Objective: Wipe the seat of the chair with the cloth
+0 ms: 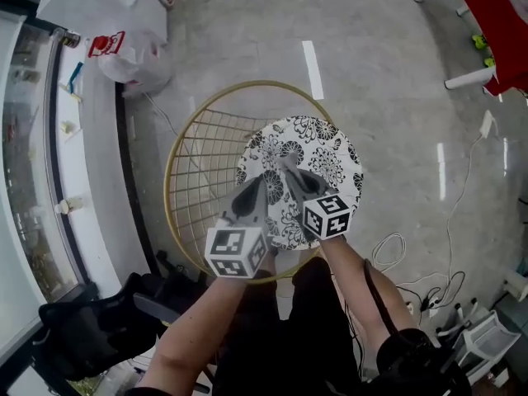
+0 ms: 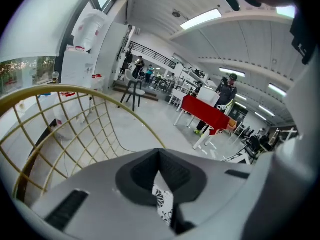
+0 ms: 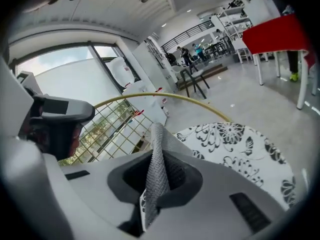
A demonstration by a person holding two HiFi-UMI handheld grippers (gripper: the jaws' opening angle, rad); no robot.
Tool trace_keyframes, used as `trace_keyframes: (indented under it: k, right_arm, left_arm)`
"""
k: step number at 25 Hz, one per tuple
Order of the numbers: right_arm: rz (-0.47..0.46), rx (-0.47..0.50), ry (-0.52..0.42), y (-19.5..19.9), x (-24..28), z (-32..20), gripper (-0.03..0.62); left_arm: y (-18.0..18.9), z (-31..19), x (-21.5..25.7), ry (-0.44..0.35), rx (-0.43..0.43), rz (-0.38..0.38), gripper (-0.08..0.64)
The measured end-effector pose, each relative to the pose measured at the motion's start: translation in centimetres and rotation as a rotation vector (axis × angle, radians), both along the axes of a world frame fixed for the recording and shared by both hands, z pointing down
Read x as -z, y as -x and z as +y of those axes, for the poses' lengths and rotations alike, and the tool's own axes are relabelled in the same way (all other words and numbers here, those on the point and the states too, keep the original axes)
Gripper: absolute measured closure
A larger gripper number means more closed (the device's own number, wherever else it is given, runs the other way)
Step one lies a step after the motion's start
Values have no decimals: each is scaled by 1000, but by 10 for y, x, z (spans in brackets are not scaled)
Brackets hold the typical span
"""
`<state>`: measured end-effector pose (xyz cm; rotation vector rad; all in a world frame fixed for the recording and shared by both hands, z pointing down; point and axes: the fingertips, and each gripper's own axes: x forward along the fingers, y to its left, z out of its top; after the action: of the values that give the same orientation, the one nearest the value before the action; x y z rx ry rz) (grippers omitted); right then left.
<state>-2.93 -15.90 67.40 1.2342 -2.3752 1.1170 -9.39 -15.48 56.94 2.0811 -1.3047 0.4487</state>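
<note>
Cloth [image 3: 156,156] sits pinched in the right claw [image 3: 160,179] over the floral seat [image 3: 240,151], left claw [image 2: 159,179] pressed together.

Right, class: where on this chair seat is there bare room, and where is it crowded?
Bare: the far, right part of the floral seat by the gold rim. Crowded: its near left edge, under left gripper and right gripper holding cloth.

There is one chair [image 1: 177,151] with one patterned seat [image 1: 330,159]. There are also one grey cloth [image 3: 156,149], two grippers, the left gripper [image 2: 161,181] and the right gripper [image 3: 159,173], one white bag [image 1: 124,48] and one red table [image 1: 495,15].
</note>
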Motion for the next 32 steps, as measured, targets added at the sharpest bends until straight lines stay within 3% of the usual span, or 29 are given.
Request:
trace_keyframes:
  k: [12,19,24,32]
  right_arm:
    - [142,-209,1,-153,-13,9,568]
    - [273,-309,21,-215,-37,21,568]
    - [355,-323,49,-225,-65,28,568]
    - [335,-270,126,-177,-95,45,568]
  left_arm:
    - [-75,2,-26,32,-117,13,554]
    - [-83,19,-62,98,-149,-15,554]
    - [-55,22,-82,138,-107,-42,554]
    - [-24,25,-82,148,-54,-68,554]
